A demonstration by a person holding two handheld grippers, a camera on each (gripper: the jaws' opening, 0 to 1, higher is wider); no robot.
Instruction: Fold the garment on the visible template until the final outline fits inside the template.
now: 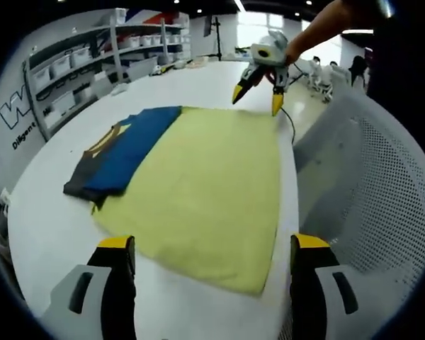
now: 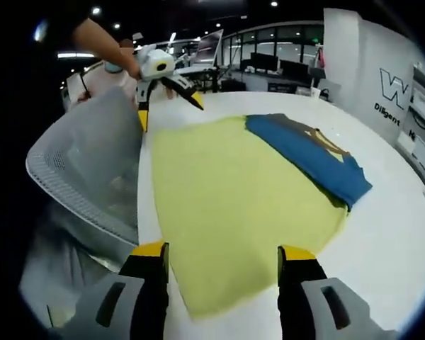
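Your round white table [image 1: 198,78] carries everything here, and on it lies the large yellow-green rectangular template sheet [image 1: 205,198], with the folded blue and dark grey garment [image 1: 124,152] resting along its far-left edge in your left gripper view, partly on the sheet and partly on bare tabletop. In your right gripper view the same sheet [image 2: 234,205] spreads ahead of you and the garment [image 2: 312,156] sits at its upper right, a yellow printed mark on its dark part too small to read. The grey perforated mesh chair back [image 1: 382,198] stands just beside the table edge at the right of your left gripper view; in your right gripper view it [image 2: 92,156] is on the left. On the wall you can read a large "W" and below it "Diligent" [image 2: 393,110], cut off after that; your left gripper view has the same lettering [image 1: 18,120] beside grey shelving with white bins [image 1: 78,67], which your right gripper view shows only as a sliver at its edge. Your left gripper [image 1: 211,248] has its yellow-tipped jaws spread wide over the sheet's near corner, holding nothing. Your right gripper [image 2: 223,251] is likewise parted and empty above the sheet's near edge.
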